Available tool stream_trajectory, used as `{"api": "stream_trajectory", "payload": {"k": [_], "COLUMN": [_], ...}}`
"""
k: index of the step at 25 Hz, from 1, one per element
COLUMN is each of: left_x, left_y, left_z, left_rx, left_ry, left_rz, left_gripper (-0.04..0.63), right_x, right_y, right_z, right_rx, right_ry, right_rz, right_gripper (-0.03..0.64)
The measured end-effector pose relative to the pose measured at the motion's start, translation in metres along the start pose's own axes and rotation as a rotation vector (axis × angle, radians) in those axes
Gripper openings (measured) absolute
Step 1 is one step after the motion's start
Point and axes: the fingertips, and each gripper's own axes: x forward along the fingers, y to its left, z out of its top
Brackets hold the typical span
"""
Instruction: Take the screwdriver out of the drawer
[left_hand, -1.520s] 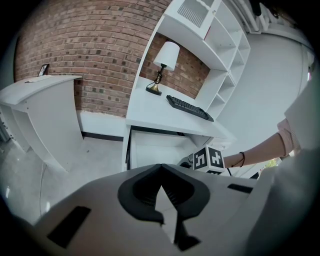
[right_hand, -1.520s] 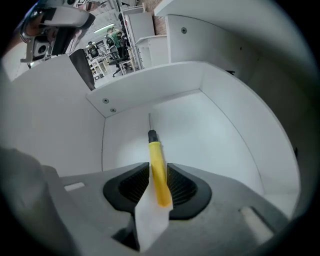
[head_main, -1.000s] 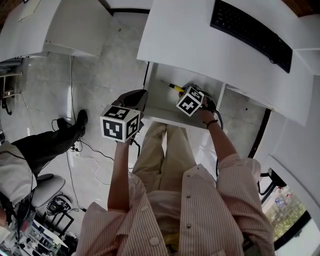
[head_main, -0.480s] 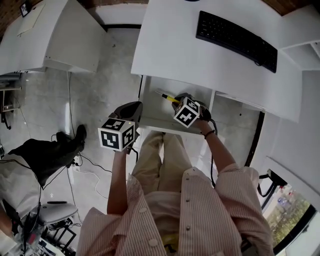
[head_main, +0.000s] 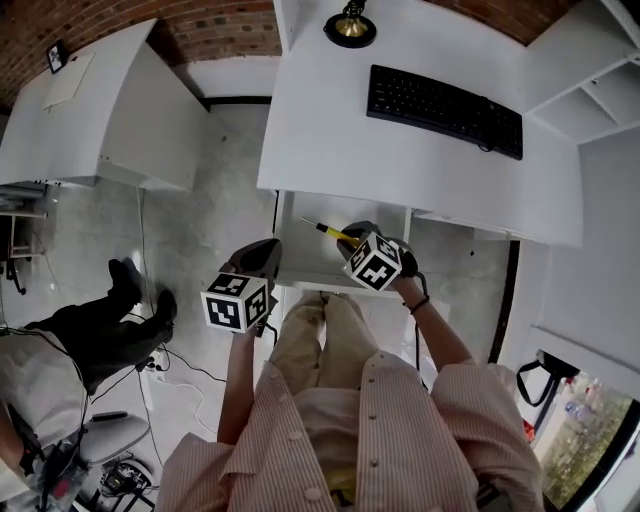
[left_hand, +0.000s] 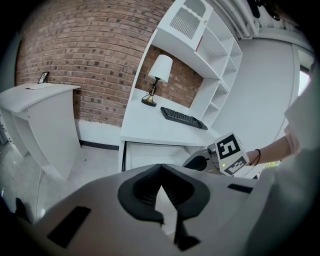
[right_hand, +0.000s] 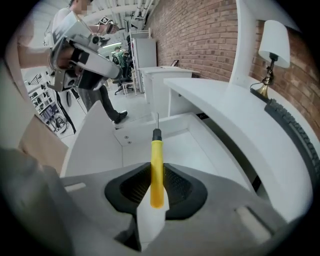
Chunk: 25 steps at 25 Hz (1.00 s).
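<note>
The right gripper (head_main: 355, 239) covers the screwdriver's (head_main: 324, 230) handle end. The top edge cuts the lamp (head_main: 350, 24); the desk (head_main: 330, 130) hides the drawer's (head_main: 300, 262) back.

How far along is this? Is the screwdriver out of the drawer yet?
Done: the drawer stands open, and the right gripper is shut on the screwdriver, gripping its yellow handle. In hand: the tool is held above the drawer floor. Left: carrying it clear, since the head view shows it over the drawer. The left gripper is shut and empty.
</note>
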Motion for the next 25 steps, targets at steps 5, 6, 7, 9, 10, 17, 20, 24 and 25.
{"api": "stream_trajectory", "payload": {"k": [5,6,7,9,10,17,20,24,25], "left_x": [-0.009,-0.011,-0.013,-0.019,-0.021,-0.036,-0.041,-0.049,-0.051], "left_y": [-0.007,-0.009,-0.011,-0.014,-0.016,-0.024,-0.028,-0.037,-0.039], "left_z": [0.012,0.013,0.015,0.019,0.021,0.037,0.045,0.059,0.063], "left_rx": [0.017,0.021,0.024,0.030,0.033,0.039,0.051,0.056,0.060], "left_ry": [-0.045,-0.053,-0.061,-0.077,-0.085,-0.159,-0.196,-0.250,-0.263], "left_rz": [-0.009,-0.009,-0.010,-0.011,-0.012,-0.019,-0.017,-0.027,-0.029], "left_gripper": [0.000,0.000,0.000,0.000,0.000,0.000,0.000,0.000,0.000], "right_x": [-0.030,-0.036,-0.042,-0.053,-0.059,-0.095,-0.109,-0.130,-0.135], "right_y": [0.004,0.005,0.008,0.012,0.014,0.009,0.003,-0.001,-0.002], "right_z": [0.019,0.023,0.026,0.031,0.034,0.055,0.058,0.064,0.066], "right_rx": [0.017,0.021,0.027,0.044,0.053,0.150,0.203,0.270,0.285], "right_ry": [-0.080,-0.095,-0.111,-0.143,-0.160,-0.289,-0.338,-0.417,-0.441], "right_rz": [-0.023,-0.026,-0.029,-0.031,-0.033,-0.063,-0.074,-0.085,-0.091], "right_gripper": [0.078,0.078,0.078,0.078,0.078,0.078,0.078,0.078,0.078]}}
